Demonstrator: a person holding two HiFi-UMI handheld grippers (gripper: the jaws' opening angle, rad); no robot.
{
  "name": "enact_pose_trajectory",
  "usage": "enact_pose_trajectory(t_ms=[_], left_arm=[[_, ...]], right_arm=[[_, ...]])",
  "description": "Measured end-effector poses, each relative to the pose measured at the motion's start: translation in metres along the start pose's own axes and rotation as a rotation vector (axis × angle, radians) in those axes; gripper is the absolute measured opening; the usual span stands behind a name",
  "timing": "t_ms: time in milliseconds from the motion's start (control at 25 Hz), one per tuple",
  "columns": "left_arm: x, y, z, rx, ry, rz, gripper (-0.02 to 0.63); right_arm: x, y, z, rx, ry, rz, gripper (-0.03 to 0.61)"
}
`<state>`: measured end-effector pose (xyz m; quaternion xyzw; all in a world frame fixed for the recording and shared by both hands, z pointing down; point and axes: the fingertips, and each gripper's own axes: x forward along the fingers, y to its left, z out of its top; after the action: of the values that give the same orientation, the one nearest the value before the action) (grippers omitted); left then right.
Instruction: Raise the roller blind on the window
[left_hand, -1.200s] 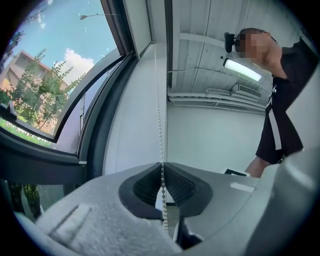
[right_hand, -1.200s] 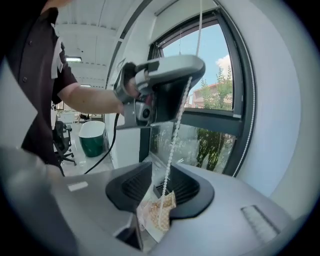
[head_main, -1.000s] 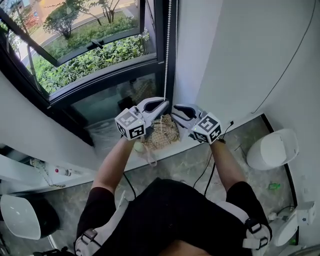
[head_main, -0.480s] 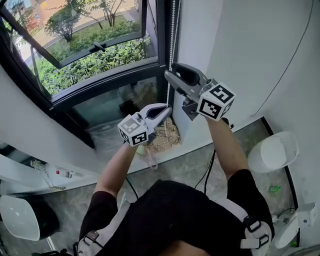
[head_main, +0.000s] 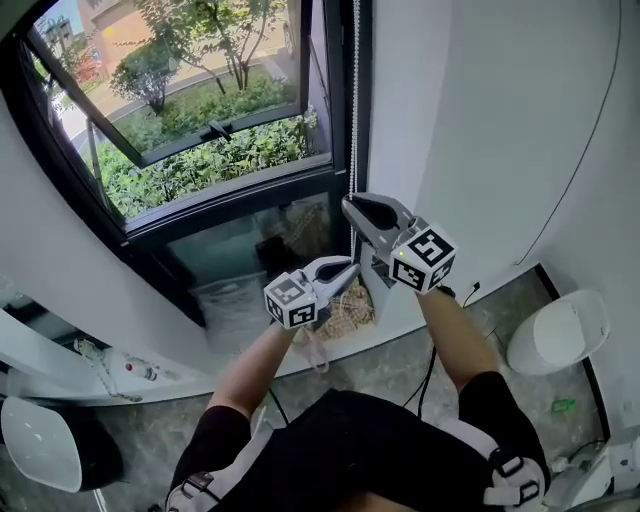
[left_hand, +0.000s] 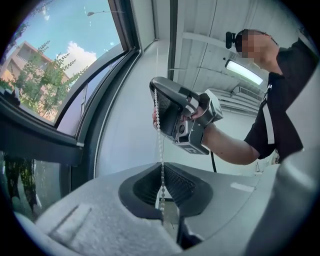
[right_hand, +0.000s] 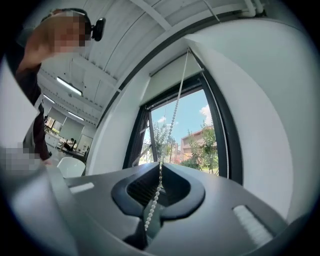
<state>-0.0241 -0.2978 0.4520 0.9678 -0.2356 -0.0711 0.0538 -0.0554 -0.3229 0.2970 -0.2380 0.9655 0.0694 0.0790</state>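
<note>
Chain: white beaded chain (head_main: 354, 100), upper centre of the head view, beside the dark window frame (head_main: 338, 130).
My right claw (head_main: 348, 204): jaws just closing, clamped on the beads higher up (fresh purchase for pulling).
My left claw (head_main: 351, 267): pinches the chain below, for tension.

Left gripper (head_main: 348, 266), right gripper (head_main: 348, 204): two; bead chain (head_main: 354, 100): one; window (head_main: 220, 130): one.

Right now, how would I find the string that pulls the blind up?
Find the big dark-framed window and follow its right edge. A thin white chain of round beads hangs straight down there. Unlike the smooth dark cable on the white wall, it is beaded, with the left gripper and the right gripper, whose jaws just closed, pinching it.
</note>
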Motion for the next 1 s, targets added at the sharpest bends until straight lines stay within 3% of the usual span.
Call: enact_pose_trajectory(t_ms=[360, 480, 520, 600, 800, 1000], left_arm=[[-0.013, 0.007, -0.115, -0.090, 0.259, 0.040, 0.017], [-0.017, -0.001, -0.132, -0.120, 0.283, 0.013, 0.018], [-0.020, -0.003, -0.131, -0.135, 0.270, 0.006, 0.020], [-0.027, -0.004, -0.123, -0.159, 0.235, 0.002, 0.114], [-0.053, -0.001, -0.087, -0.130, 0.164, 0.026, 0.149], [-0.040, 0.014, 0.002, -0.026, -0.004, 0.033, 0.150]], right_arm=[[-0.032, 0.016, -0.108, 0.092, 0.168, 0.004, 0.015], [-0.037, 0.021, -0.124, 0.112, 0.188, 0.010, 0.015], [-0.037, 0.022, -0.124, 0.113, 0.189, 0.010, 0.014], [-0.037, 0.019, -0.124, 0.098, 0.201, 0.012, 0.014], [-0.044, 0.016, -0.124, 0.094, 0.216, 0.011, 0.014], [-0.045, 0.016, -0.121, 0.099, 0.212, 0.018, 0.014]])
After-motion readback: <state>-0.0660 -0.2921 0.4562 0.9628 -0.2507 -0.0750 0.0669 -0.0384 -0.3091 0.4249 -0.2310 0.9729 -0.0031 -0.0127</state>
